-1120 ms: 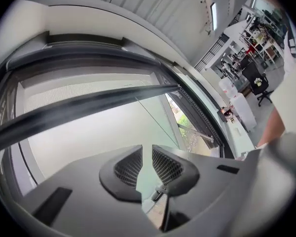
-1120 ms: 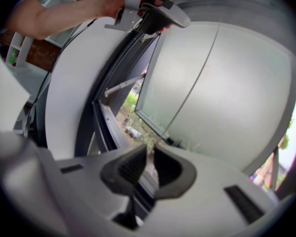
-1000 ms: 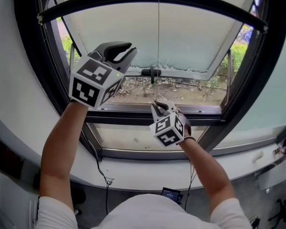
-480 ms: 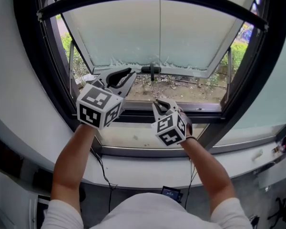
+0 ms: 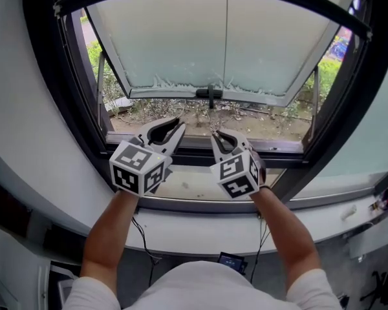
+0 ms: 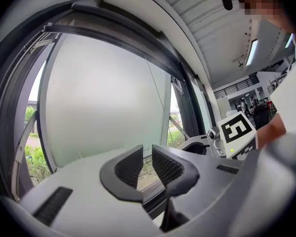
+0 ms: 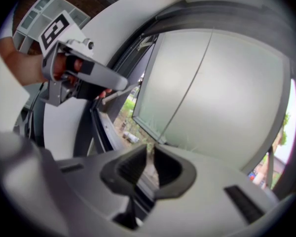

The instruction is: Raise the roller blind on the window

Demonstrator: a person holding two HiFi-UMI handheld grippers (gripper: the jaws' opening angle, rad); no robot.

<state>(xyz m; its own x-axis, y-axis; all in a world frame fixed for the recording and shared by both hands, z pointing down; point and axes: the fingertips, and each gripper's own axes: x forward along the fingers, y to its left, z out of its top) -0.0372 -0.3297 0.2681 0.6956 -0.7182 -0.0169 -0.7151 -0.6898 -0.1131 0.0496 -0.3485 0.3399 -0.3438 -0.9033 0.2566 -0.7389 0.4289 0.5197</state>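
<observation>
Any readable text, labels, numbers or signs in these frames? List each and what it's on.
No legible words, numbers or brands in any view.
Marker cube on the left gripper: black-and-white square patterns only, no letters.
Cube on the right gripper: the same kind of pattern, no letters.
Small dark device at the bottom of the head view: bluish screen, too small to read.

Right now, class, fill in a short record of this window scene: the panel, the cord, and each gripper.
Frosted panel: covers the upper window; ground shows below it.
Cord: thin, hangs down the middle.
Left gripper: low by the window frame, jaws slightly apart, empty.
Right gripper: beside it, narrow gap; cord leads there, grip unclear.
</observation>
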